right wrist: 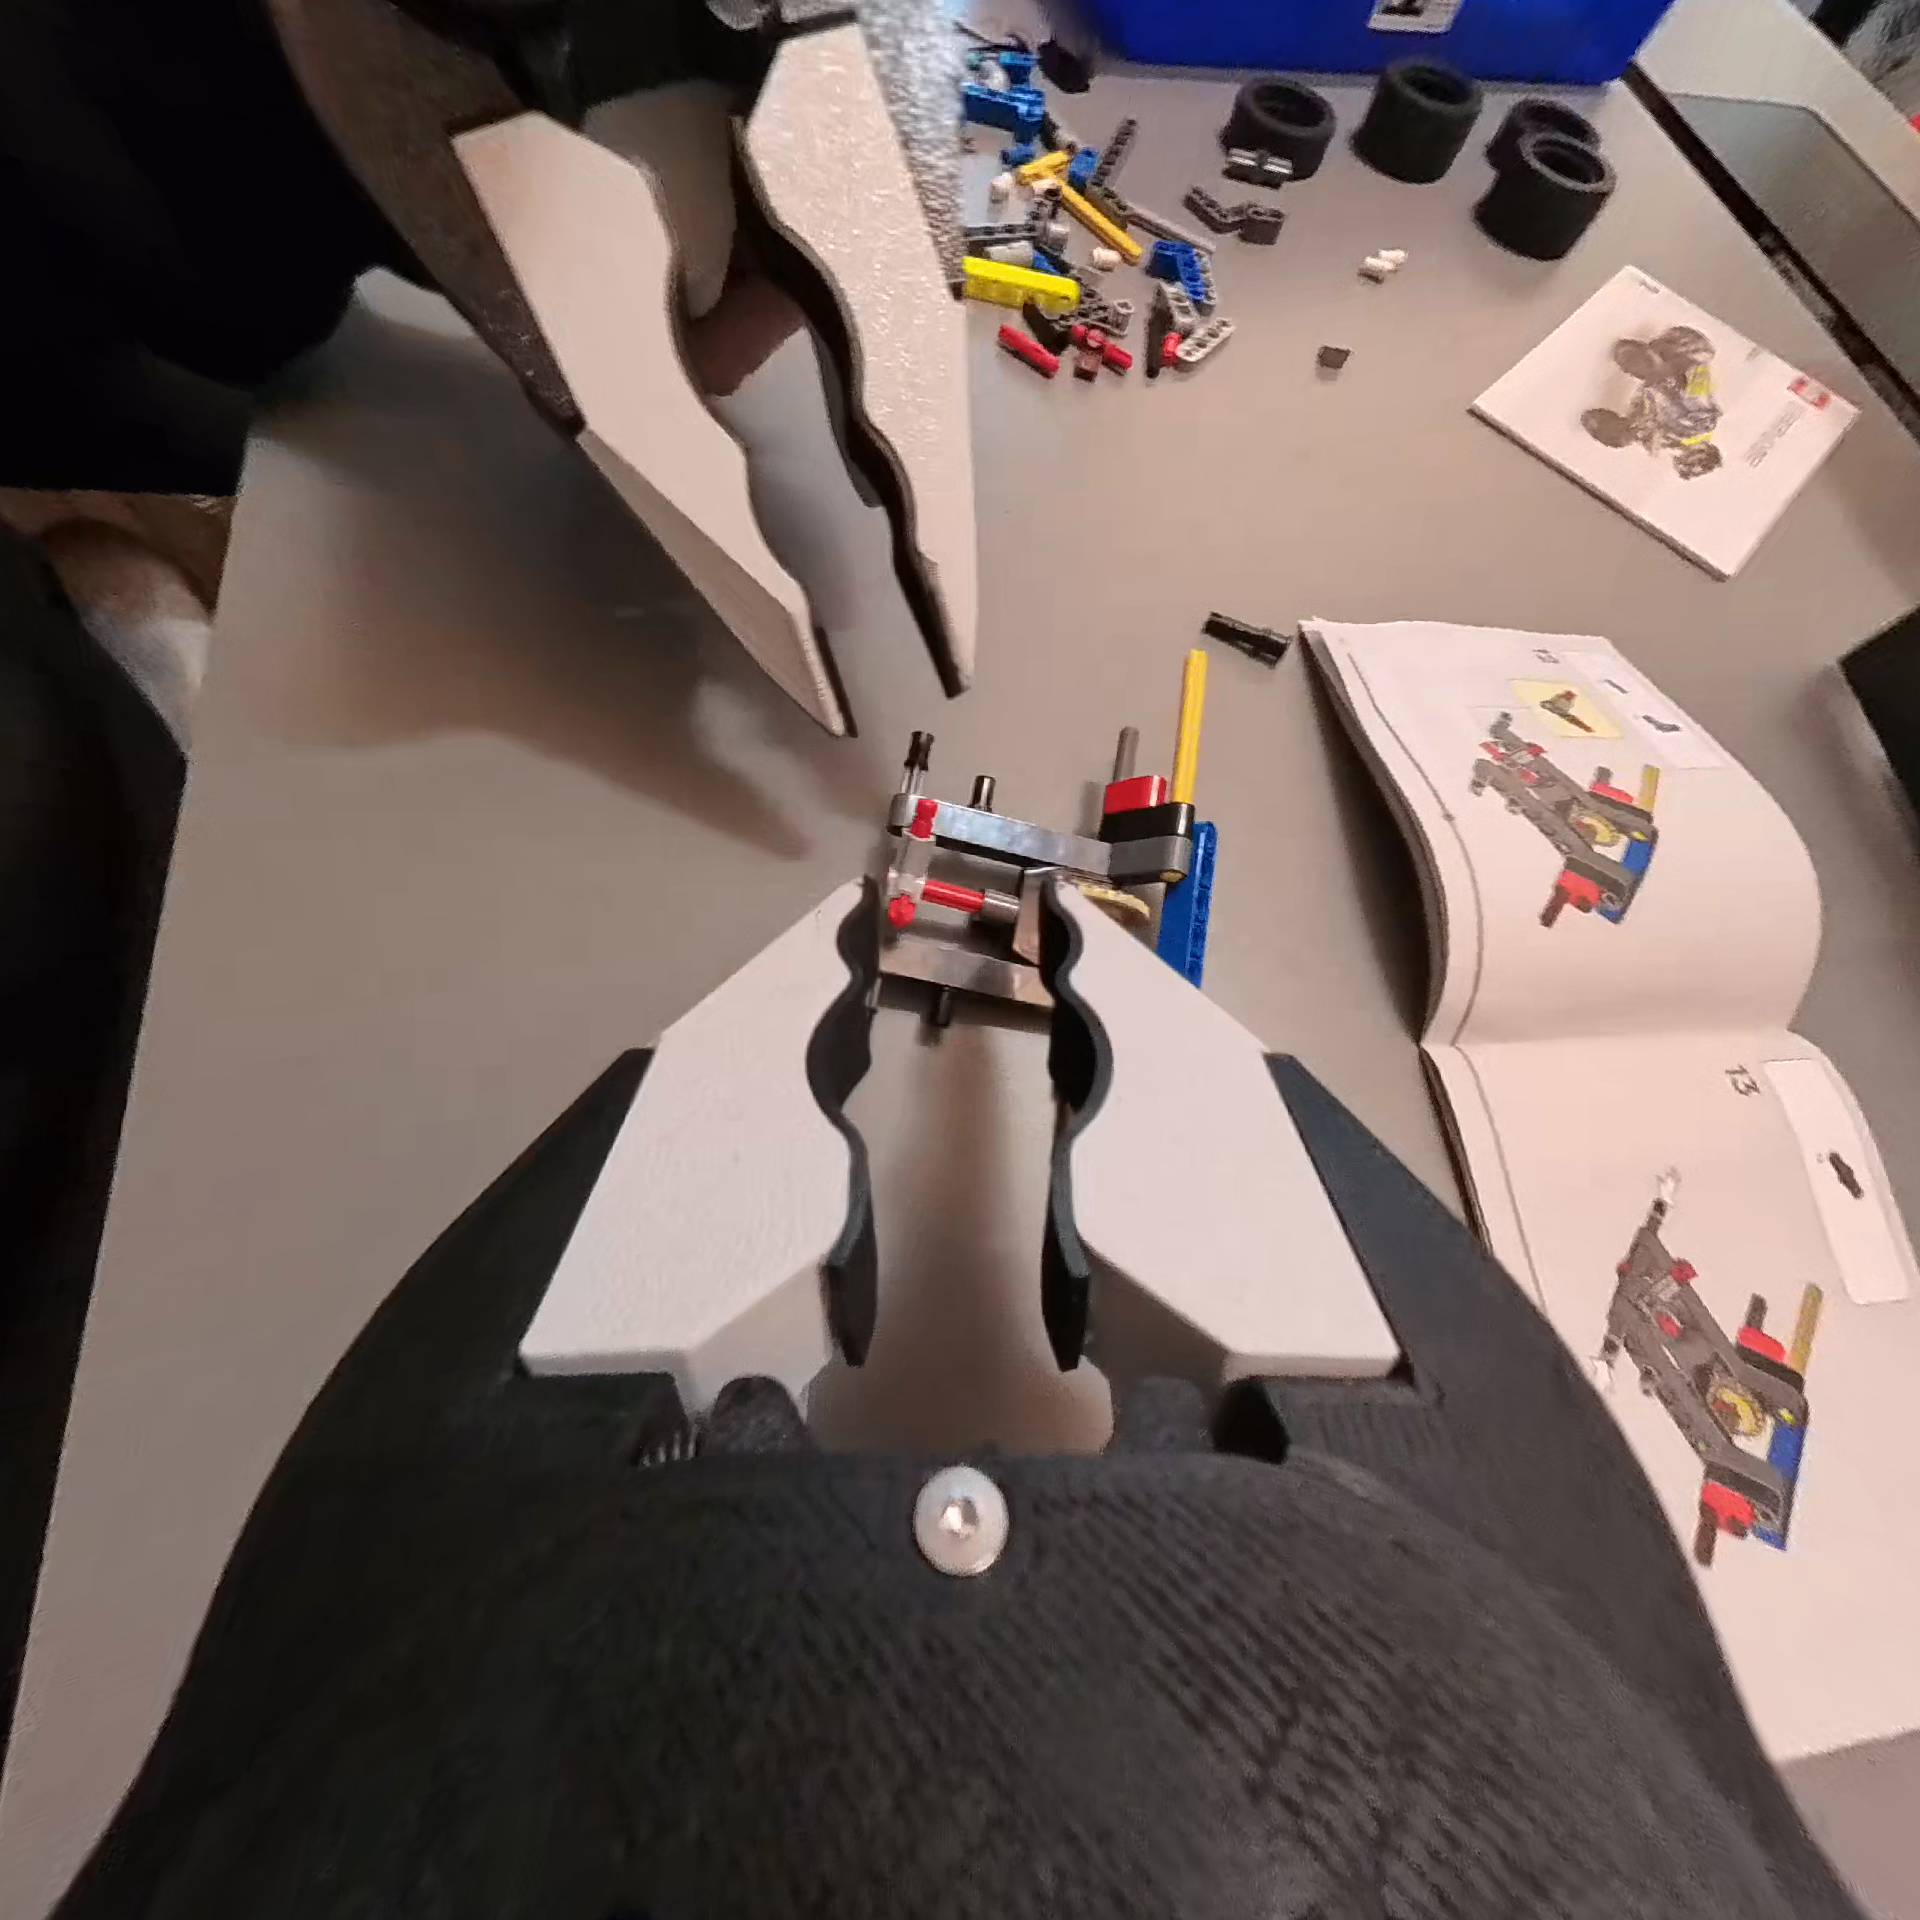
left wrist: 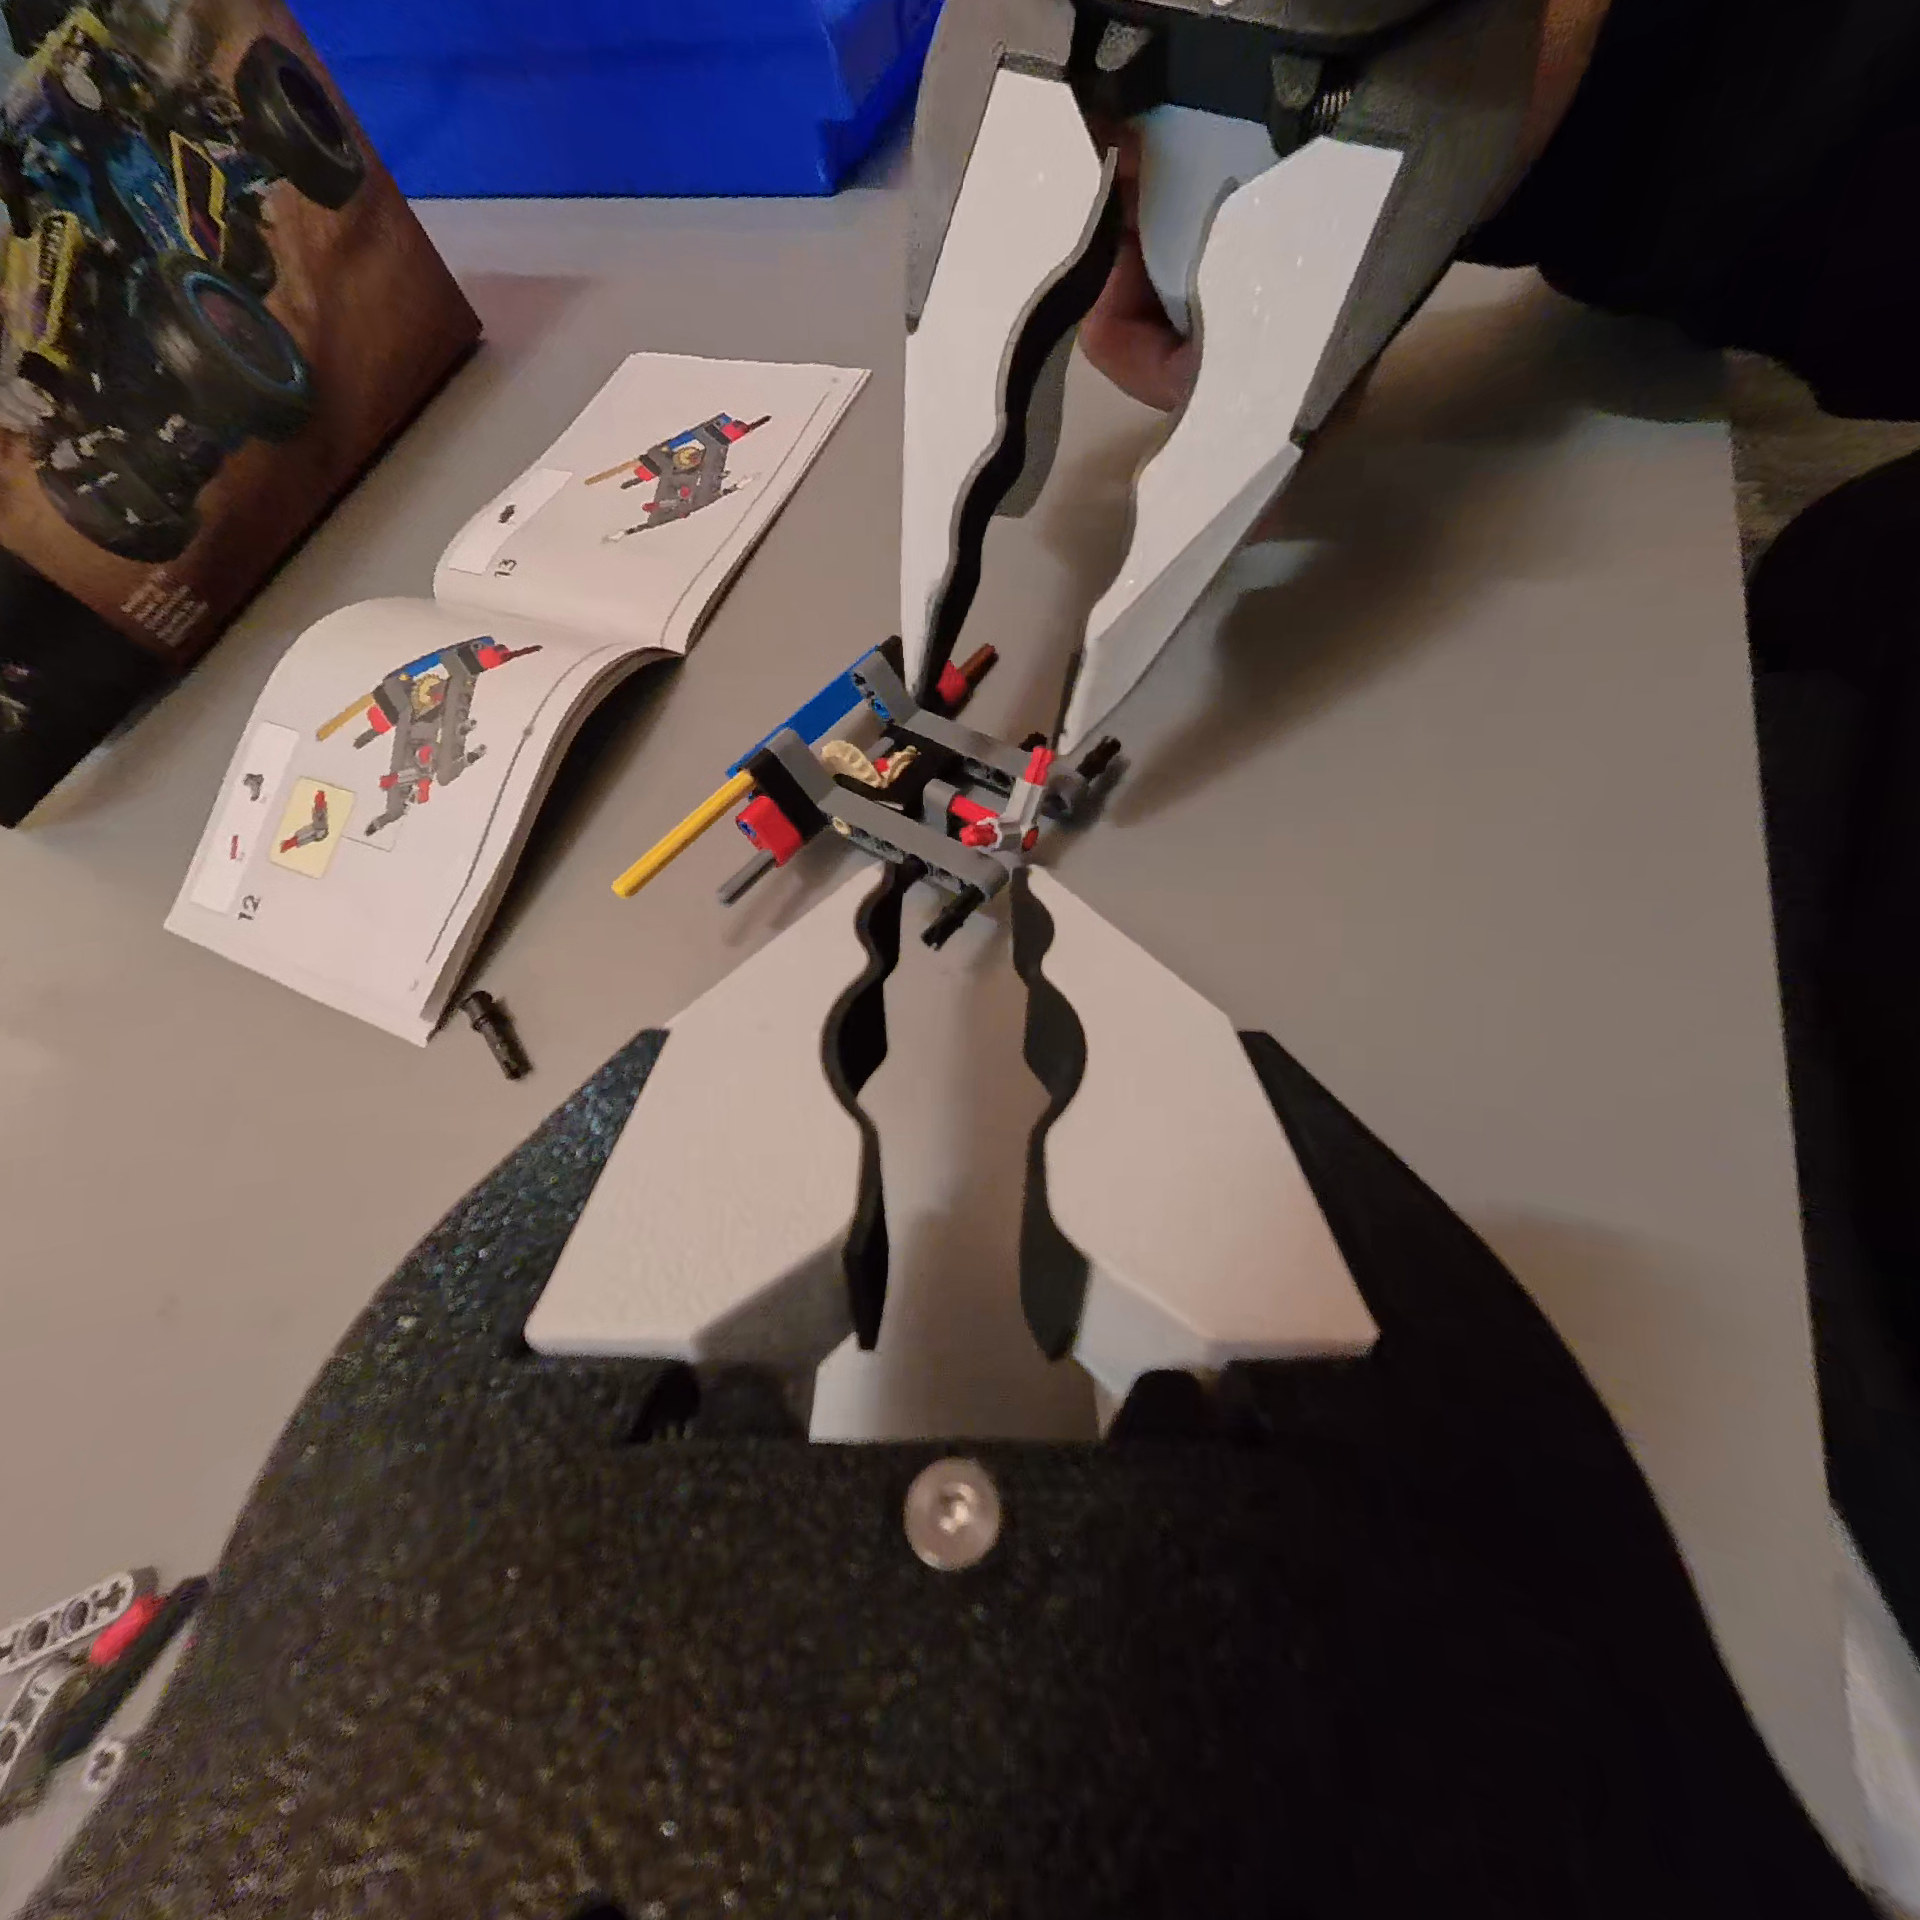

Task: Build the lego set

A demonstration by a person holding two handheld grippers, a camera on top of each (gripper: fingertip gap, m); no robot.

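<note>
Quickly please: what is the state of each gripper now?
Left gripper: open, fingers apart around the black pin of the lego assembly, holding nothing.
Right gripper: closed on the lego assembly.

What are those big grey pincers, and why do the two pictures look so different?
They are two grabbing tools, each held in one of a person's hands. Each tool carries a camera looking along its two fingers, so each picture shows its own tool at the bottom and the other coming from the top. The right gripper pinches a half-built lego model. The left gripper is open, its tips close to the model. On the grey table lie an open instruction booklet, a loose black pin, a pile of loose pieces, black tyres and the set's box.
</note>
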